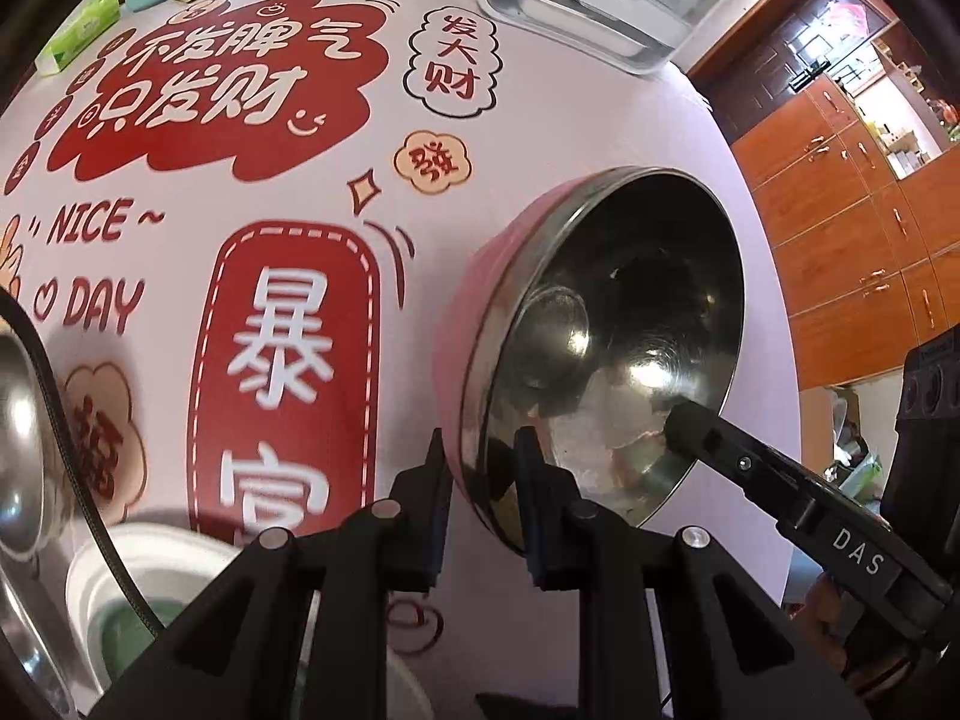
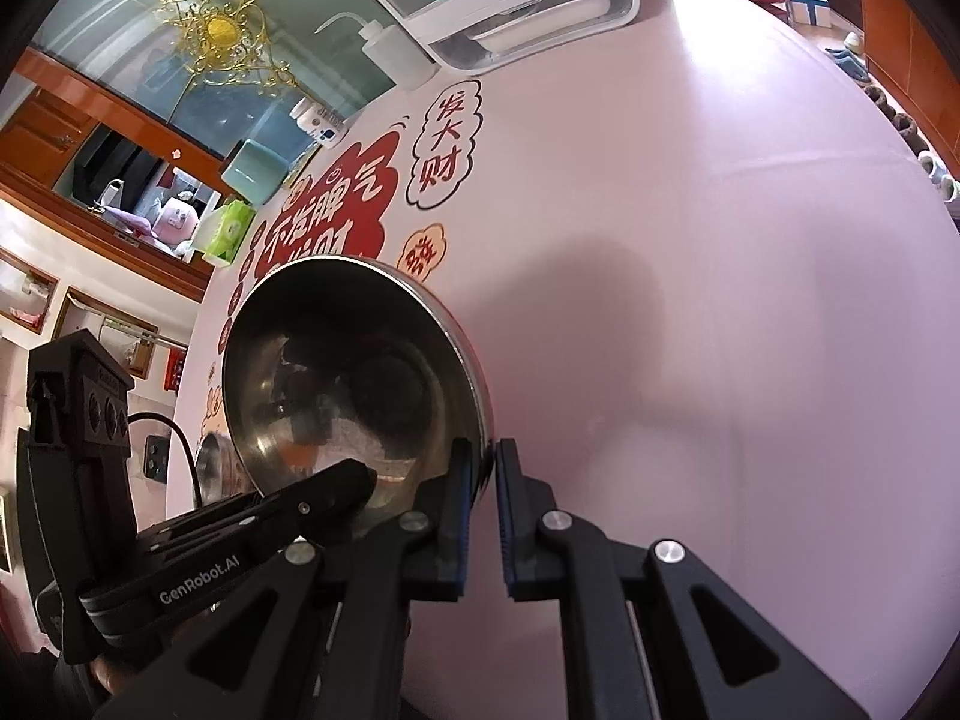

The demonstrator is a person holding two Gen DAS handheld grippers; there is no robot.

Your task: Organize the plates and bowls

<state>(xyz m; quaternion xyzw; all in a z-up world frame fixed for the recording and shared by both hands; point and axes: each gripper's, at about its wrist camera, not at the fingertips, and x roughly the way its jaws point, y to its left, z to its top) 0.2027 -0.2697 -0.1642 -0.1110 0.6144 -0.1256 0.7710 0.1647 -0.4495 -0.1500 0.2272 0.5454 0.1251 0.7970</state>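
Note:
A bowl (image 1: 630,324), pink outside and steel inside, hangs tilted above the table with both grippers on its rim. My left gripper (image 1: 483,480) is shut on the near rim, one finger outside on the pink wall and one inside. My right gripper (image 1: 681,420) reaches in from the right and grips the opposite rim. In the right wrist view the same bowl (image 2: 348,372) fills the left centre. There my right gripper (image 2: 482,480) is shut on its right edge, and my left gripper (image 2: 357,477) holds the lower left edge.
A steel bowl (image 1: 18,450) and a white bowl with a green inside (image 1: 138,600) sit at the lower left. The pink printed tablecloth (image 2: 690,240) spreads to the right. At the back stand a white appliance (image 1: 600,6), a squeeze bottle (image 2: 384,54), a teal container (image 2: 252,168) and a green tissue pack (image 1: 84,24).

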